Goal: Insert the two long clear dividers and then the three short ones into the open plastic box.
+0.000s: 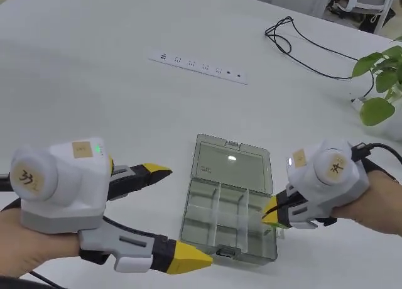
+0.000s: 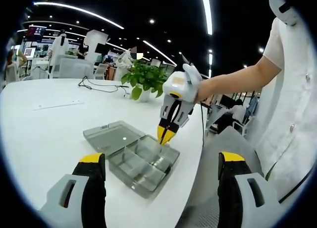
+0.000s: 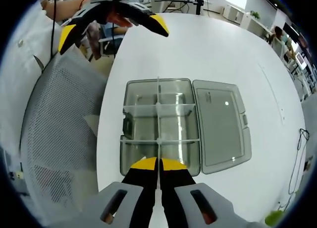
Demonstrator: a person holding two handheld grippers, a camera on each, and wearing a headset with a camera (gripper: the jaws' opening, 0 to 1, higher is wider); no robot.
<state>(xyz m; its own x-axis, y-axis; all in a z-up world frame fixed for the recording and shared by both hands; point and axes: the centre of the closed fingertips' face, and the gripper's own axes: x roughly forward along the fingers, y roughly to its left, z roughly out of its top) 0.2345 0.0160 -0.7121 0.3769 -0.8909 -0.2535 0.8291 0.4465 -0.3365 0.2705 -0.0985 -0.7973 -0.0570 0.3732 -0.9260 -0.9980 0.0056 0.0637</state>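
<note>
Nearest you, your left gripper (image 1: 179, 215) hangs just left of the box, its jaws spread wide with nothing in them. Your right gripper (image 1: 271, 215) has its jaws closed on the near end of a clear divider (image 3: 158, 121); you cannot tell whether it is a long or a short one. It runs straight across the open plastic box (image 1: 248, 254) on the worktop (image 1: 94, 81), crossing two other dividers (image 3: 141, 107) that stand in it. Treat the held divider as light, thin and slick. It will likely bow under a hard push, so hold its top edge and press gently. The box looks light enough to slide, so your free gripper could steady it. Beyond lies the lid (image 1: 232, 163), folded back flat
</note>
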